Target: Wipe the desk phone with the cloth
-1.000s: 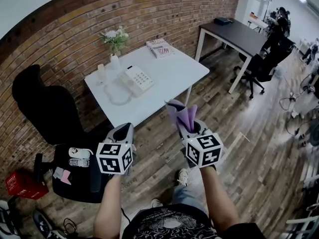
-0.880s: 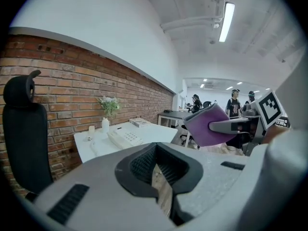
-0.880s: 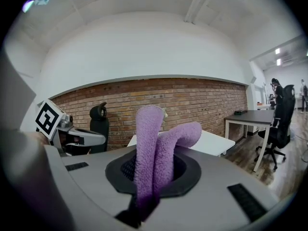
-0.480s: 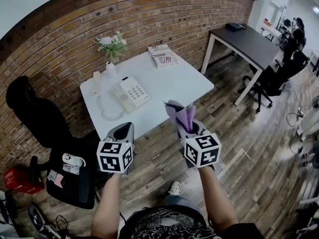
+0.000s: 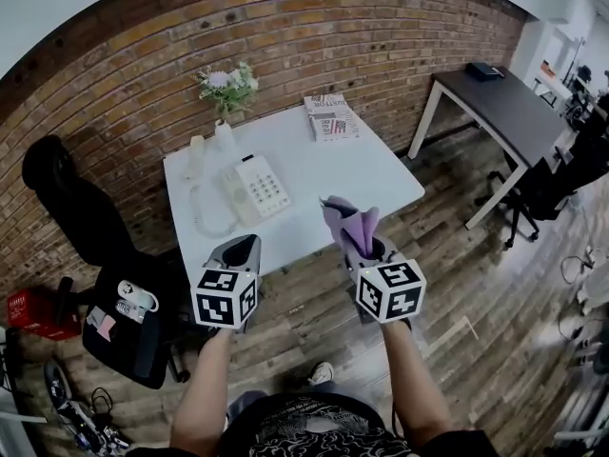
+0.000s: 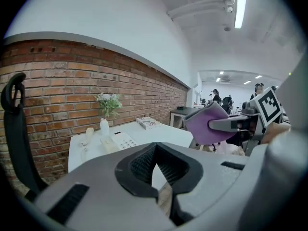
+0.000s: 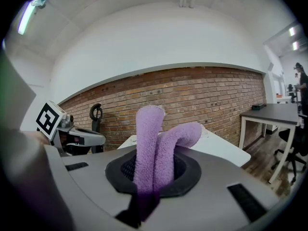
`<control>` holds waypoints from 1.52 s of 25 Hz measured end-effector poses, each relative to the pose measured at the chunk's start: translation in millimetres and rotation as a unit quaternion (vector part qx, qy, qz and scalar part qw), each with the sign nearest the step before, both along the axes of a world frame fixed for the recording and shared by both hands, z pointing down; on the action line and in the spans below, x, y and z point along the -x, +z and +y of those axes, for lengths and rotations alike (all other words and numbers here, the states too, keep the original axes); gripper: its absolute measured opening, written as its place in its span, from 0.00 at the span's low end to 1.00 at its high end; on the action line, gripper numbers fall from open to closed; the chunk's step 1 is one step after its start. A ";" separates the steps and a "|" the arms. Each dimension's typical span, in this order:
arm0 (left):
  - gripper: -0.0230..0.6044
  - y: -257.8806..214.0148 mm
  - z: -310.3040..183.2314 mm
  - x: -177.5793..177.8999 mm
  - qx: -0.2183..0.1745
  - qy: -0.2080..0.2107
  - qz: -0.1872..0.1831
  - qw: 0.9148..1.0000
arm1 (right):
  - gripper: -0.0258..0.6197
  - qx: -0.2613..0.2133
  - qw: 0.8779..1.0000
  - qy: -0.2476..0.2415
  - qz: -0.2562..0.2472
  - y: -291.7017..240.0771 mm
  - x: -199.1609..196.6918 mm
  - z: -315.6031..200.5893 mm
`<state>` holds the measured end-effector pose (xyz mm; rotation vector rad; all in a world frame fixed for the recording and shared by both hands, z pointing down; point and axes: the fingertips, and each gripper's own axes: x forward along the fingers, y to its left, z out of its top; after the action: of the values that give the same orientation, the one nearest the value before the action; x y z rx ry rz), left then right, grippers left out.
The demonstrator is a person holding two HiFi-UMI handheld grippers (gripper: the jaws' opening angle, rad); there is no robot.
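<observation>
A white desk phone lies on the white table, its coiled cord looping to the left. My right gripper hangs in front of the table's near edge, shut on a purple cloth that sticks up out of its jaws. My left gripper is beside it at the same height, shut with nothing in it. In the left gripper view, the phone shows beyond the left gripper, with the cloth to the right. Both grippers are over the floor, well short of the phone.
On the table stand a vase of flowers, a small pale bottle and a magazine. A black office chair stands to the left, a low seat with oddments nearer me. A dark desk stands at the right, and a brick wall behind.
The view has swung, so the table and phone now sit nearer and more centred ahead of me. Both grippers keep their pose, and the cloth stays held.
</observation>
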<state>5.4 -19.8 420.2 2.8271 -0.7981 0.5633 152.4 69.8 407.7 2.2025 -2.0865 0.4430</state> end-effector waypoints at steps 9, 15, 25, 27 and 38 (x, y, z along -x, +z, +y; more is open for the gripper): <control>0.05 5.4 -19.4 6.7 0.002 -0.059 -0.004 0.998 | 0.11 0.003 0.998 -0.070 0.010 4.7 -3.1 -39.0; 0.05 8.5 -44.1 27.1 0.002 -0.096 -0.007 0.995 | 0.11 0.010 0.994 -0.109 0.017 11.0 4.9 -80.0; 0.05 26.6 -121.1 20.7 0.014 -0.114 0.003 0.993 | 0.11 0.019 0.987 -0.152 0.048 16.7 5.5 -174.6; 0.05 29.6 -142.7 17.1 0.017 -0.116 0.004 0.993 | 0.11 0.023 0.986 -0.158 0.052 18.9 4.4 -198.5; 0.05 44.3 -245.1 9.5 0.044 -0.117 0.002 0.992 | 0.11 0.066 0.975 -0.187 0.097 35.1 4.9 -314.6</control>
<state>-4.1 -264.9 464.4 2.6047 -1.0576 0.5428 147.5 -244.8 442.9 1.6544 -2.2199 0.3068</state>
